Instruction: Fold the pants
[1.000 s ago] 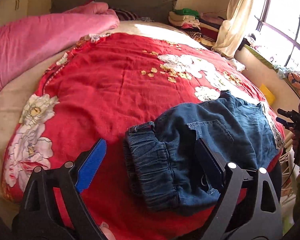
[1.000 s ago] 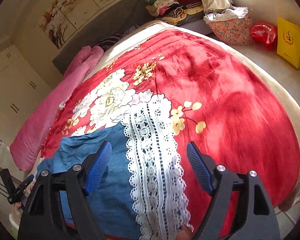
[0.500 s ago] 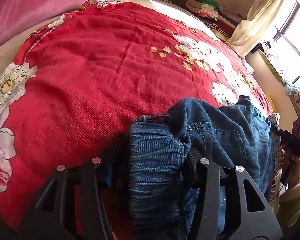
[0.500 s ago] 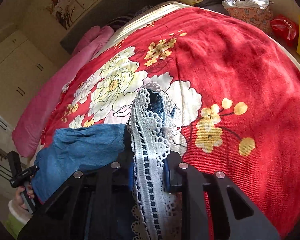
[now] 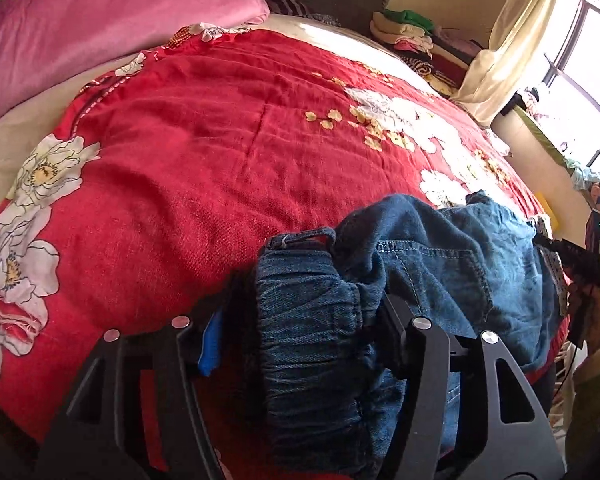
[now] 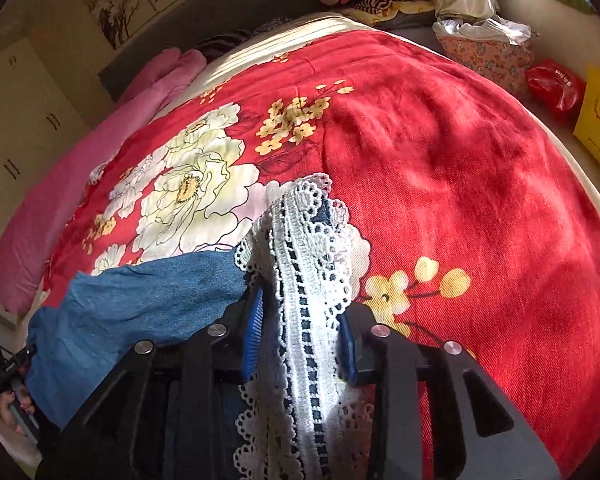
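Your left tongs (image 5: pixel 300 332) and right tongs (image 6: pixel 300 336), empty a second ago, are now grasping the pants (image 5: pixel 440 256) at waistband (image 5: pixel 312 320) and lace hem (image 6: pixel 300 280), jaws easing slightly apart; you are getting ready to lift and fold.

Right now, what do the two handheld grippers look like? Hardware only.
Both match: left gripper and right gripper are matte black, each with two angular fingers with cut-outs, round silver pivot pins, and ribbed blue pads inside the tips. No markings or cables on them. A pale cuff shows beside the other gripper.
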`<state>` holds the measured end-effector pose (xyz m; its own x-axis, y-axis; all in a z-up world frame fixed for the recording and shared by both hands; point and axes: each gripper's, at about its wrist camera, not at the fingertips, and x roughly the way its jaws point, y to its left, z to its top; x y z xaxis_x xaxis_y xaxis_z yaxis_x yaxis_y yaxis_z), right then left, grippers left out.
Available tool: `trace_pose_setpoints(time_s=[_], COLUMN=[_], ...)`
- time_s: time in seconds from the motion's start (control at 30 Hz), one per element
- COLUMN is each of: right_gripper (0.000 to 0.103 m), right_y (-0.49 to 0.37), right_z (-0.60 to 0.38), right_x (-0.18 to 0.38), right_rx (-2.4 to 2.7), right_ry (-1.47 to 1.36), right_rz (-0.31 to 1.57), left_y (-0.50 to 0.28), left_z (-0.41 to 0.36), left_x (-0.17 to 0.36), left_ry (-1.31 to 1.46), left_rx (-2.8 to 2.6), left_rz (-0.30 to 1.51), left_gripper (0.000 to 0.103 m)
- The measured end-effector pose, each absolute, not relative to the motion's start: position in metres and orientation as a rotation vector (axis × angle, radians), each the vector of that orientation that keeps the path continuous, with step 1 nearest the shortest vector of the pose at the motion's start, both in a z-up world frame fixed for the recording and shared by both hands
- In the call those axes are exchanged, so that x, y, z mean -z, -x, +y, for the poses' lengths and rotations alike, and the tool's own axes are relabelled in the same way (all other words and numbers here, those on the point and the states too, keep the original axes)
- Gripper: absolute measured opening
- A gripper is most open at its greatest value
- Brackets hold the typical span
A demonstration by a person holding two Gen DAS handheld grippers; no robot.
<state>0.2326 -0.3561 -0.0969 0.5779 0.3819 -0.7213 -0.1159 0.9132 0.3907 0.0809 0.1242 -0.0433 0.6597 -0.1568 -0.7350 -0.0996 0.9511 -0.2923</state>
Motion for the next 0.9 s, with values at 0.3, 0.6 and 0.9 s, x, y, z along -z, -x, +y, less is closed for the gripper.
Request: trace_pose_setpoints(time_s=[0.3,0.6,0.9], right_gripper=[0.067,0.068,0.034], right_y=[-0.205,-0.246,-0.261], right_z=[-0.398,-0.397,-0.37], right_x=[0.065,0.088,0.105], right_rx=[-0.358,-0.39,-0.515], right_ry=[-0.42,-0.477,-0.448], right_rz=[0.818,0.93,1.013], left_y=[-0.082,-0.2,-0.243], left_z=[0.085,-0.034,-0.058], left_x=[-0.036,0.006,0.069], left_ry=[0.184,0.157,0.189], left_rx=[0.112,0.416,0.42], left_rz=[0.682,0.884,1.085], left_gripper=[0.071,0.072,0.046])
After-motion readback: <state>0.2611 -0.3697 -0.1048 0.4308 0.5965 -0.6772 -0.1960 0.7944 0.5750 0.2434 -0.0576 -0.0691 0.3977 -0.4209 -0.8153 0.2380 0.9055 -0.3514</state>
